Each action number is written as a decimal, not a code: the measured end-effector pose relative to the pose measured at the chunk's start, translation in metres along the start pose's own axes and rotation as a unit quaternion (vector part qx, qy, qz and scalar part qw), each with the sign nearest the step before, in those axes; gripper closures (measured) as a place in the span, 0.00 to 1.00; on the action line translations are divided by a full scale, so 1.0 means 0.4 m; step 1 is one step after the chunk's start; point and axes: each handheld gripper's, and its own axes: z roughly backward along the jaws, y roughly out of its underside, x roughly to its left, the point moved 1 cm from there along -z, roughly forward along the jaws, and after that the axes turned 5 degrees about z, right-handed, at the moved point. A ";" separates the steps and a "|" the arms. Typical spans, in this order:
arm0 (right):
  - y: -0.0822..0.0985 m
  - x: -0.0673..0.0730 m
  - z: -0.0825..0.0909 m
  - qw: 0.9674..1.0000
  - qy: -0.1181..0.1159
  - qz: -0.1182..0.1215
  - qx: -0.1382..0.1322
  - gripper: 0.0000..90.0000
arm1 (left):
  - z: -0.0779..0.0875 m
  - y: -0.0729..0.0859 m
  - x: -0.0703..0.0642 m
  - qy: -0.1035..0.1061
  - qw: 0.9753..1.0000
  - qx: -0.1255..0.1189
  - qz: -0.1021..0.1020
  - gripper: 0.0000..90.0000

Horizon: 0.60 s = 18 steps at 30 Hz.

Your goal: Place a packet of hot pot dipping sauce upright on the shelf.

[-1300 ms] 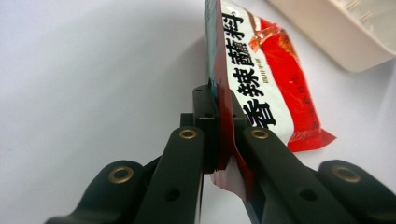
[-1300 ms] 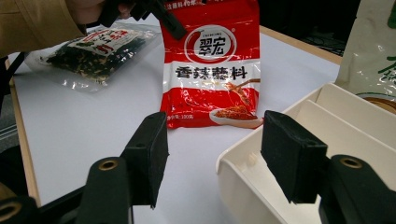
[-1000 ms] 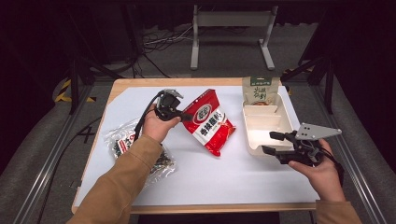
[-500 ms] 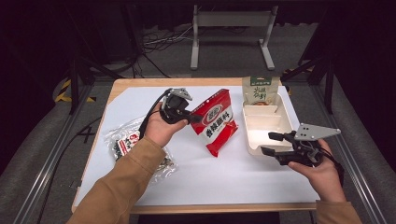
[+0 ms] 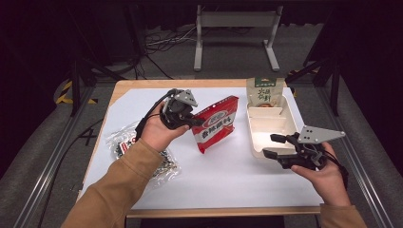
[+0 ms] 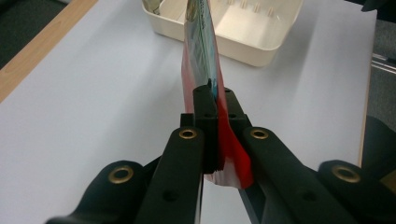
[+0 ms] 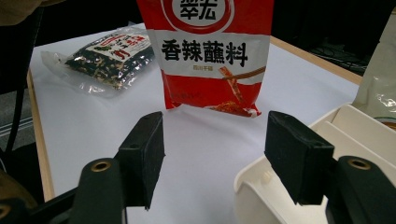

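We judge the red pouch (image 5: 216, 124) light, limp, slippery; left tool (image 5: 191, 122) pinches its edge seam, right tool (image 5: 274, 146) spread

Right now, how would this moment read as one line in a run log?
left gripper: shut on red packet, lifted off table | right gripper: open, nothing held, beside cream tray | tray: green pouch at far end

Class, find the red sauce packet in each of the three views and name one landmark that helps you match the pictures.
High view: red sauce packet at centre, held up by the left hand-held gripper.
Left gripper view: edge-on, pinched between the jaws.
Right gripper view: top centre, facing the camera.
Shared landmark: the cream tray beside it.
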 end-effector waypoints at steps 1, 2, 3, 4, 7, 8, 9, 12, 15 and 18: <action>-0.002 0.001 -0.002 1.000 0.000 -0.001 -0.001 0.41 | 0.008 -0.001 -0.005 0.003 1.000 -0.003 -0.007 0.99; -0.003 0.002 -0.004 1.000 0.000 -0.001 -0.001 0.41 | 0.016 -0.002 -0.012 0.006 1.000 -0.002 -0.012 0.99; -0.005 0.003 -0.007 1.000 0.001 0.000 0.000 0.41 | 0.023 -0.004 -0.019 0.008 1.000 -0.001 -0.023 0.99; -0.005 0.003 -0.007 1.000 0.001 0.000 0.000 0.41 | 0.023 -0.004 -0.019 0.008 1.000 -0.001 -0.023 0.99; -0.006 0.006 -0.021 1.000 -0.002 0.001 0.003 0.40 | 0.040 -0.011 -0.047 0.020 0.999 0.007 -0.048 0.99; -0.006 0.006 -0.021 1.000 -0.002 0.001 0.003 0.40 | 0.040 -0.011 -0.047 0.020 0.999 0.007 -0.048 0.99; -0.006 0.007 -0.024 1.000 -0.003 0.002 0.004 0.40 | 0.043 -0.013 -0.057 0.028 0.998 0.009 -0.056 0.99; -0.007 0.013 -0.037 1.000 -0.007 0.004 0.007 0.39 | 0.049 -0.019 -0.079 0.043 0.996 0.013 -0.074 0.99; -0.009 0.019 -0.045 1.000 -0.011 0.005 0.009 0.38 | 0.050 -0.025 -0.103 0.062 0.994 0.016 -0.094 0.99; -0.010 0.026 -0.054 1.000 -0.016 0.008 0.011 0.38 | 0.046 -0.029 -0.123 0.079 0.991 0.024 -0.108 0.99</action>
